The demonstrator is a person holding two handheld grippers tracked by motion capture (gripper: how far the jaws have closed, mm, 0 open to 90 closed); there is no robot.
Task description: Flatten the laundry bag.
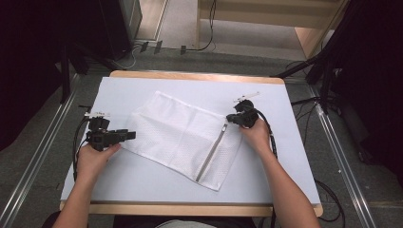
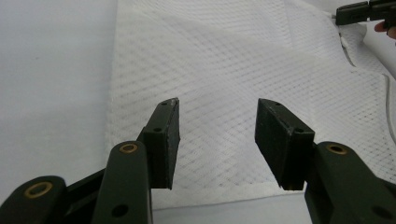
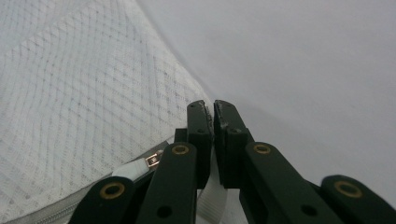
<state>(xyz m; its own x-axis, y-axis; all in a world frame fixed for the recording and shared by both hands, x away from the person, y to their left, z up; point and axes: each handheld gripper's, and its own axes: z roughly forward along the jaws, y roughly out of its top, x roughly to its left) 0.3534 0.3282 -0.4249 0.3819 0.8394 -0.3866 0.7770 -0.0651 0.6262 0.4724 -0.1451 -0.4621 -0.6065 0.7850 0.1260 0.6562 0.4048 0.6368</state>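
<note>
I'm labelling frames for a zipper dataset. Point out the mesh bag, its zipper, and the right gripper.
mesh bag (image 1: 176,130), high view, middle of the white mesh panel.
zipper (image 1: 212,151), high view, midway along the grey zipper line.
right gripper (image 3: 214,108), right gripper view, between its closed fingertips.

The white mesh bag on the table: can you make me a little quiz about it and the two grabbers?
1. True or false: the left gripper has its jaws apart with nothing between them.
2. What runs along the right end of the mesh bag: A buttons, B a zipper, C a ribbon?
3. At which end of the zipper is the right gripper shut: the far end or the near end?

Key: 1 true. 2 B. 3 The far end; whether it pinches the pull tab or fabric is hard to tell.
</note>
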